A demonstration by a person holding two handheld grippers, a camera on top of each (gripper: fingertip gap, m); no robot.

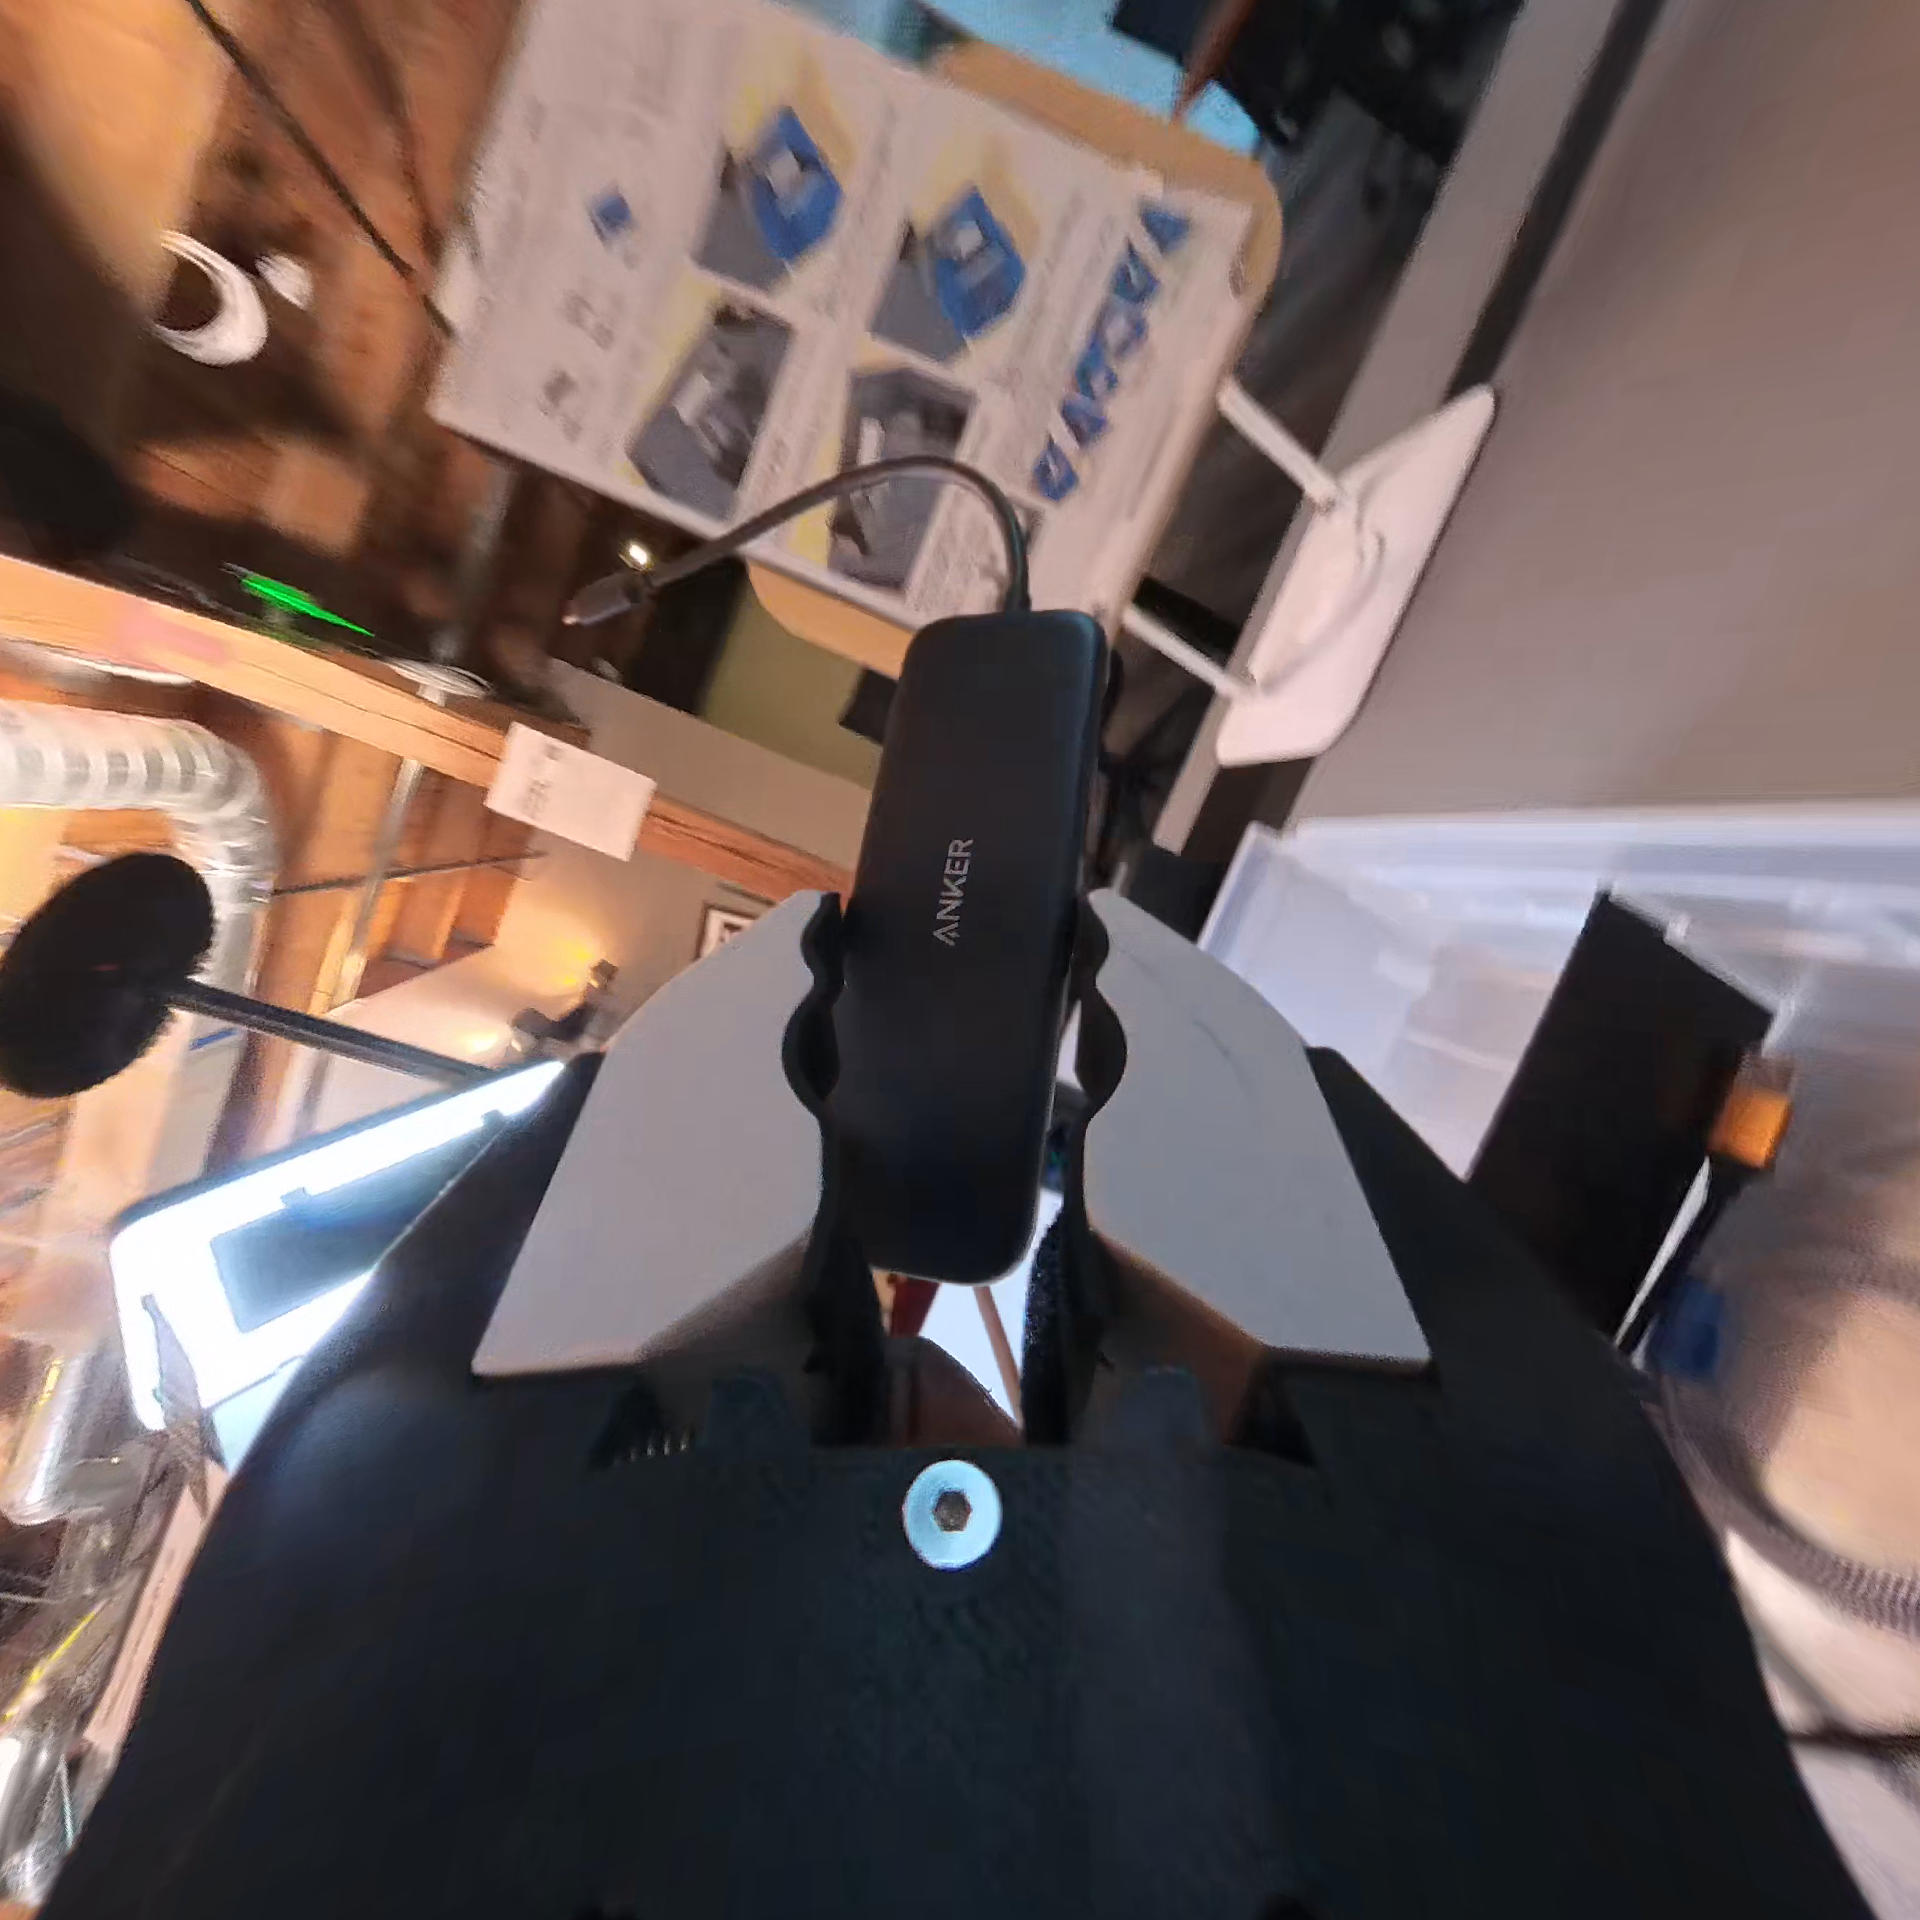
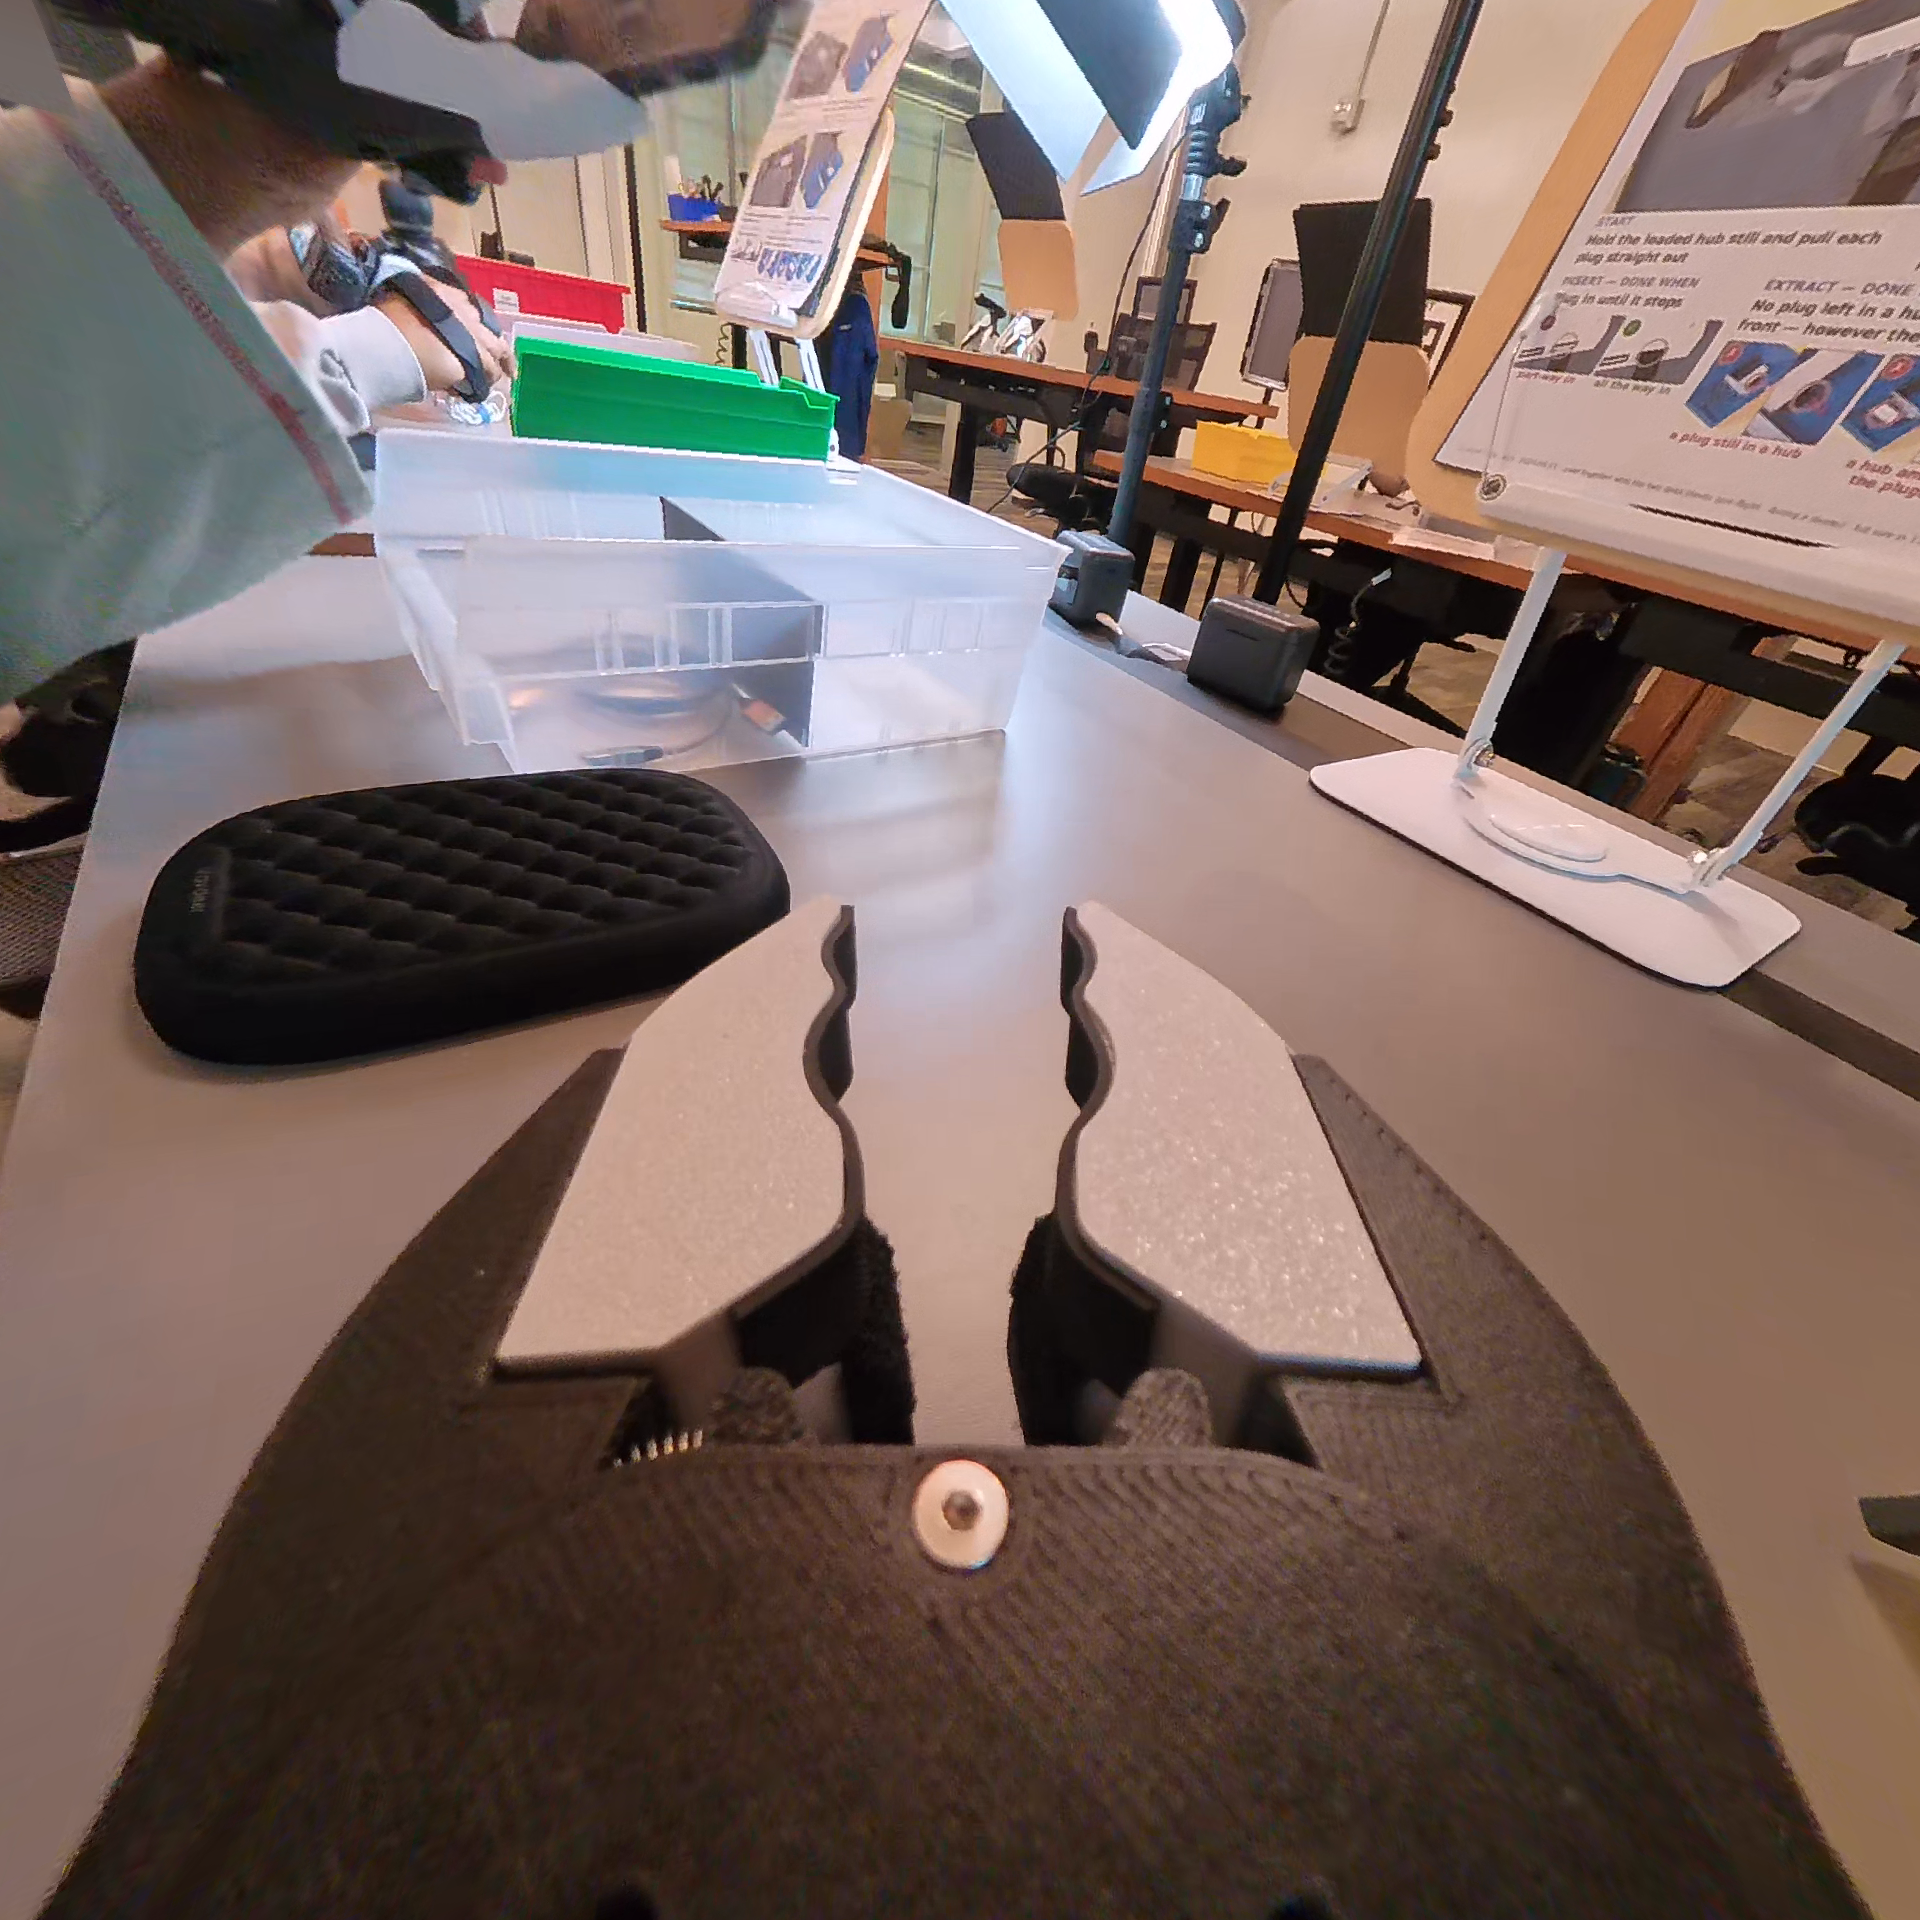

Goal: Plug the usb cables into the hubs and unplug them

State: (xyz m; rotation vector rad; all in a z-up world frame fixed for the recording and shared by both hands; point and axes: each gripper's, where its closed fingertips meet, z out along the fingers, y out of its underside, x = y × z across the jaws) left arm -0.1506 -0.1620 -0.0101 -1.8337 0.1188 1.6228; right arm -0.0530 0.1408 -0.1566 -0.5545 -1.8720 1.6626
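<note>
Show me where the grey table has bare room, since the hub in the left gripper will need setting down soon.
Bare table lies ahead of the open right gripper, bordered by the black pad on the left, the clear bin behind and the white stand base on the right. It is crowded around the bin. The left gripper holds the hub.

table: grey top (image 2: pixel 1195 935), right under and ahead of the right gripper
stand: white base (image 2: pixel 1558 883), off to the front-right, holding a tilted printed board (image 2: pixel 1704 312)
more tables: wooden ones (image 2: pixel 1039 379) further back, past the grey top's far edge
light: bright panel (image 2: pixel 1091 62) on a black pole (image 2: pixel 1164 343), up ahead
wall: cream (image 2: pixel 1330 156), far end
</note>
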